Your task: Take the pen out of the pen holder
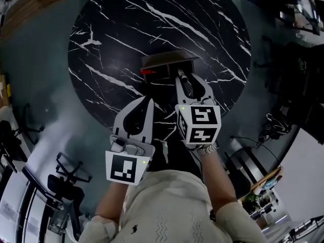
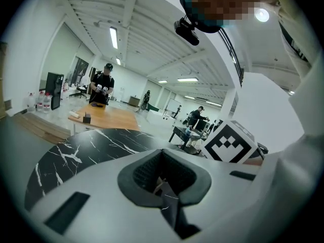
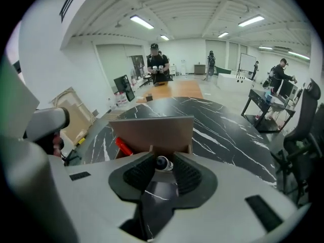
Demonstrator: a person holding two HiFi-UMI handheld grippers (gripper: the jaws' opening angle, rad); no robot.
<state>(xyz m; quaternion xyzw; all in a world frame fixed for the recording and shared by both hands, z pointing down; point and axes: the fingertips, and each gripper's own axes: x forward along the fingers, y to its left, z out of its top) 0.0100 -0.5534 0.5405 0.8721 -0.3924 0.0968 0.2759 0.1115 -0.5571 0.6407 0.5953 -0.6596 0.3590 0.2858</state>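
Round black marble table, white veins. The pen holder, a brown box, sits approx. at the table's middle. A red item sticks out on its left side.

The right gripper is over the table btwn the middle and the near edge, jaws pointing at the holder's near right corner. Its jaws pinch the pen: dark rounded end w/ a white ring, caught btwn the ribbed pads. The pen sits right at the holder's near wall. Can't tell if its far end is inside the box. The marker cube rides on the back of this gripper.

The left gripper is left of the right one and nearer the table's near edge, apart from the holder. Its jaws are pressed together at the tips w/ nothing btwn them, only the hollow btwn the pads showing in the left gripper view.

Bg in the right gripper view: a wooden table beyond the marble one's far edge, w/ a person standing at it.
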